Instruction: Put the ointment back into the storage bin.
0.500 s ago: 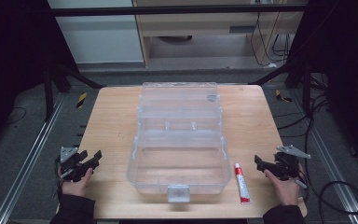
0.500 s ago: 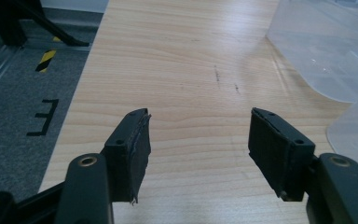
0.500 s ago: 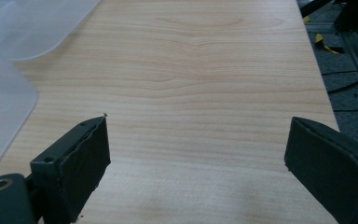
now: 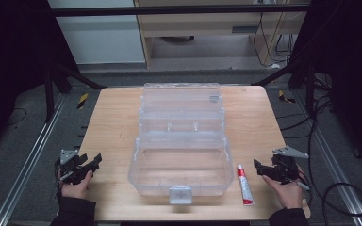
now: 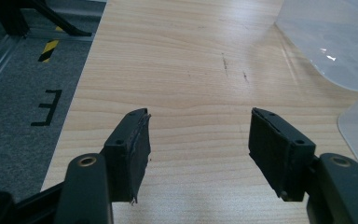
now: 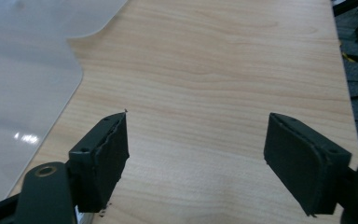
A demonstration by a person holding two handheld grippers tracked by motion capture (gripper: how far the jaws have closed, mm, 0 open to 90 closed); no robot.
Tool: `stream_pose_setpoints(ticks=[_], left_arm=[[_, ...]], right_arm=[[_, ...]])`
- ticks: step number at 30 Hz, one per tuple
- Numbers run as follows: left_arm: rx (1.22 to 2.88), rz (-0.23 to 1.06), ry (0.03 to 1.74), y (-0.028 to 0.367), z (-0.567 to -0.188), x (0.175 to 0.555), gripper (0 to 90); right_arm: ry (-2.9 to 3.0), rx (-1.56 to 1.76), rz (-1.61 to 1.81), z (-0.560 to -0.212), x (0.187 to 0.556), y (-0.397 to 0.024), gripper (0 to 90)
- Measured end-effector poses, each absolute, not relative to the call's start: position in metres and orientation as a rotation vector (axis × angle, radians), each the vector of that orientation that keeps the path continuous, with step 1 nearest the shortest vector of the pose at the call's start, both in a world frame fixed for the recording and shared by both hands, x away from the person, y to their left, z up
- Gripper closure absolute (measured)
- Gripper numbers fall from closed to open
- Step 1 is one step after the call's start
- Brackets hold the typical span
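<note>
One clear box point(image 4: 181, 141) (open), one tube point(image 4: 244, 184)

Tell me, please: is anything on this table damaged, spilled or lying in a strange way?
Nothing stands out. The clear plastic box sits open and square on the wooden table, and the small tube lies flat beside it, unspilled.

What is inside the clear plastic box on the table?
Nothing shows inside the clear plastic box: through its walls only the wooden table appears. The white tube lies outside, beside it.

A lab — metal rig frame point(image 4: 52, 89), trailing cables point(image 4: 320, 117), taped floor point(image 4: 82, 100).
</note>
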State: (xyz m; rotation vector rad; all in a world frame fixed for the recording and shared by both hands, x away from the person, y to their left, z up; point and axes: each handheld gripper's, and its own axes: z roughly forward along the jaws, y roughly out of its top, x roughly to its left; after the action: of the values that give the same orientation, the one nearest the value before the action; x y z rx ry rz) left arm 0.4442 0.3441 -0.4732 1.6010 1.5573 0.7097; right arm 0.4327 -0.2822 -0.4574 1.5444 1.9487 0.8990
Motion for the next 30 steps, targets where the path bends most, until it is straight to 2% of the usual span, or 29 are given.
stream_pose_setpoints(ticks=[2,4,14,30], left_arm=[[1.605,0.710,1.559,0.344,-0.473,0.444,38.1],[1.610,0.711,1.563,0.344,-0.473,0.445,38.0],[1.636,0.701,1.562,0.343,-0.474,0.445,37.6],[1.676,0.719,1.568,0.341,-0.476,0.446,37.2]], right_arm=[[1.970,1.536,0.895,-0.456,0.432,-0.281,19.6],[1.991,1.541,0.895,-0.451,0.427,-0.280,23.9],[2.101,1.498,0.840,-0.430,0.424,-0.268,31.6],[2.263,1.527,0.794,-0.419,0.431,-0.247,47.7]])
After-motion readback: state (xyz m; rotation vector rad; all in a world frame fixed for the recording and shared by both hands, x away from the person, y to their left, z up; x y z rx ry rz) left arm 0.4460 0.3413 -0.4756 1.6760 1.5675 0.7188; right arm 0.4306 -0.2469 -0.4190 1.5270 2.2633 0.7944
